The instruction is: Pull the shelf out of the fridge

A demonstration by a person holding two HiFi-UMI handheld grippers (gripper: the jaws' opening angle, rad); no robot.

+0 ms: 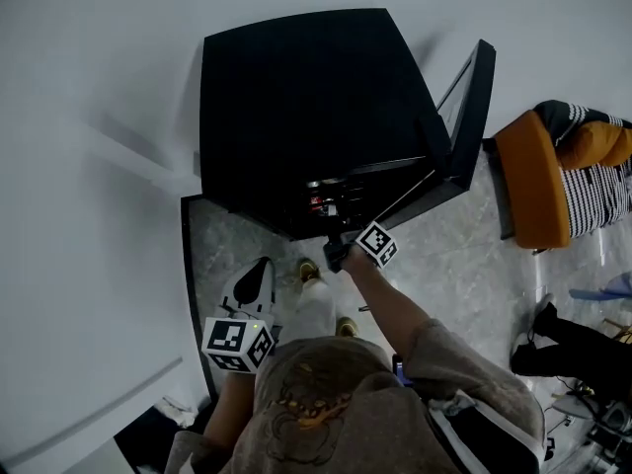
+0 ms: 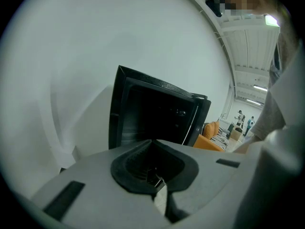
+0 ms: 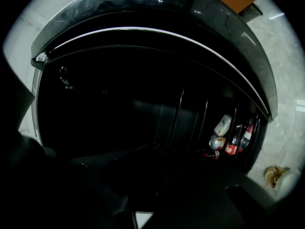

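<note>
The black fridge (image 1: 306, 117) stands against the white wall with its door (image 1: 464, 117) swung open to the right. My right gripper (image 1: 338, 253) reaches to the fridge's lower front opening. In the right gripper view the inside is very dark. Thin wire shelf rods (image 3: 190, 123) show faintly, with bottles (image 3: 232, 140) beside them, and the jaws are lost in shadow. My left gripper (image 1: 259, 276) hangs back near my body, away from the fridge (image 2: 152, 118). Its white jaws (image 2: 159, 194) sit together with nothing between them.
An orange sofa (image 1: 533, 176) with a striped cushion (image 1: 602, 191) stands right of the open door. Another person's legs (image 1: 563, 344) are on the floor at the right. My shoes (image 1: 309, 270) stand just before the fridge. White wall fills the left.
</note>
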